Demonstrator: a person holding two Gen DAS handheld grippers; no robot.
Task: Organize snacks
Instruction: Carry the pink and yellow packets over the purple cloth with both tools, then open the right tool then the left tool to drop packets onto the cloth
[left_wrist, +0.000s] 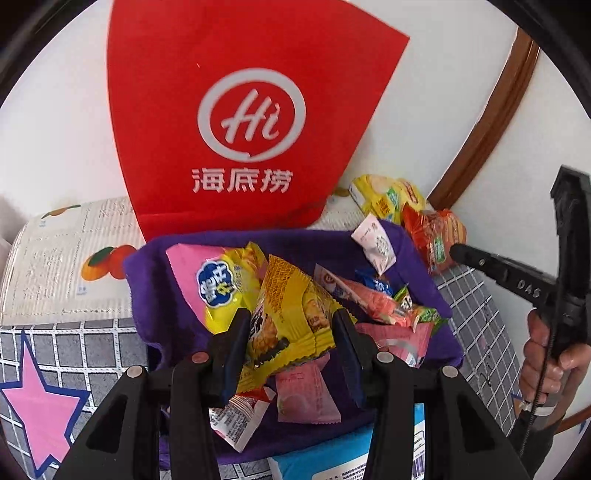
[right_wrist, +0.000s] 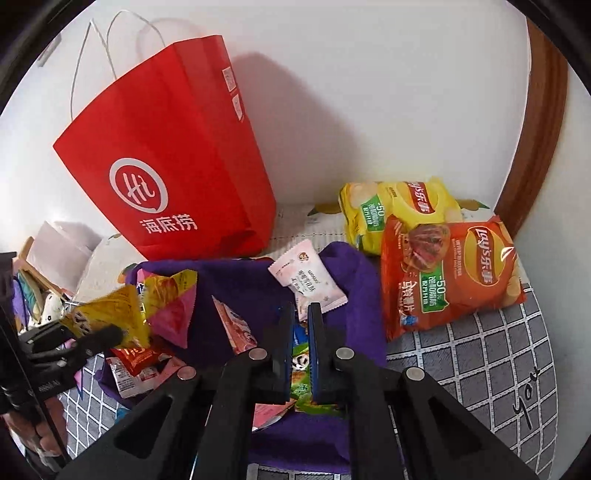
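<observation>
A purple cloth (left_wrist: 155, 280) lies on the bed with several snack packets heaped on it. My left gripper (left_wrist: 291, 314) is shut on a yellow snack packet (left_wrist: 291, 288) and holds it just above the heap. From the right wrist view, that left gripper (right_wrist: 114, 334) sits at the left edge with the yellow packet (right_wrist: 107, 310) in its jaws. My right gripper (right_wrist: 302, 308) hangs over the cloth's middle, its jaws together and nothing visibly pinched. Below it lie a green packet (right_wrist: 301, 373) and a white-pink packet (right_wrist: 306, 280). In the left wrist view, the right gripper (left_wrist: 456, 253) points at an orange chips bag (left_wrist: 436, 236).
A red paper bag (right_wrist: 177, 155) stands against the white wall behind the cloth. A yellow chips bag (right_wrist: 399, 206) and the orange chips bag (right_wrist: 450, 273) lie at the right on the grey checked sheet (right_wrist: 480, 354). A wooden frame (right_wrist: 539, 147) curves at the right. A hand (left_wrist: 546, 354) grips the right tool.
</observation>
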